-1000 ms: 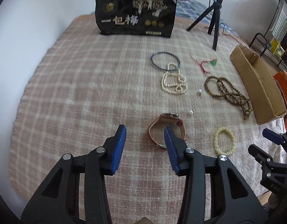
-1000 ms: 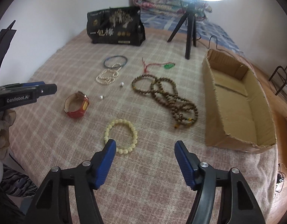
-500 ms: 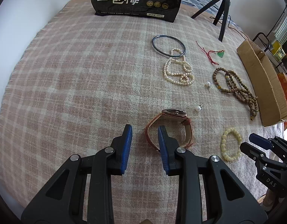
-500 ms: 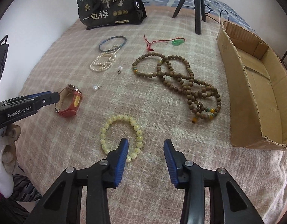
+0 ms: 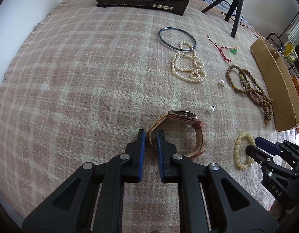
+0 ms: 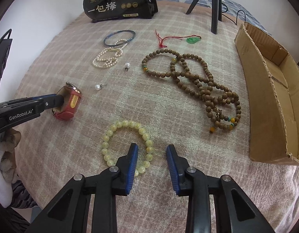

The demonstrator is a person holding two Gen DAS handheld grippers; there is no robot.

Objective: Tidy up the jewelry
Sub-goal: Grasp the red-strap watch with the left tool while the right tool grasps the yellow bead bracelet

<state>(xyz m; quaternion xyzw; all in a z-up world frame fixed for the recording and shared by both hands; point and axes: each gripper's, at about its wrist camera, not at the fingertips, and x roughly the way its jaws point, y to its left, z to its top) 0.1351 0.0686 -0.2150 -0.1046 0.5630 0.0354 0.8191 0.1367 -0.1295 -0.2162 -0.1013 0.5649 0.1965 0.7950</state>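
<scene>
Left gripper (image 5: 149, 135) — jaws pinching the red watch (image 5: 181, 130) strap at lower centre for lifting; right gripper (image 6: 151, 155) — jaws apart, straddling the yellow bead bracelet (image 6: 128, 145) rim.

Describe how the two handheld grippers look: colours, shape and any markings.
Both the left gripper and the right gripper are matte black plastic with triangular cut-outs, silver pivot screws and blue ribbed pads. White lettering reads "GenRobot.AI" on the left, "DAS" on the right.
</scene>
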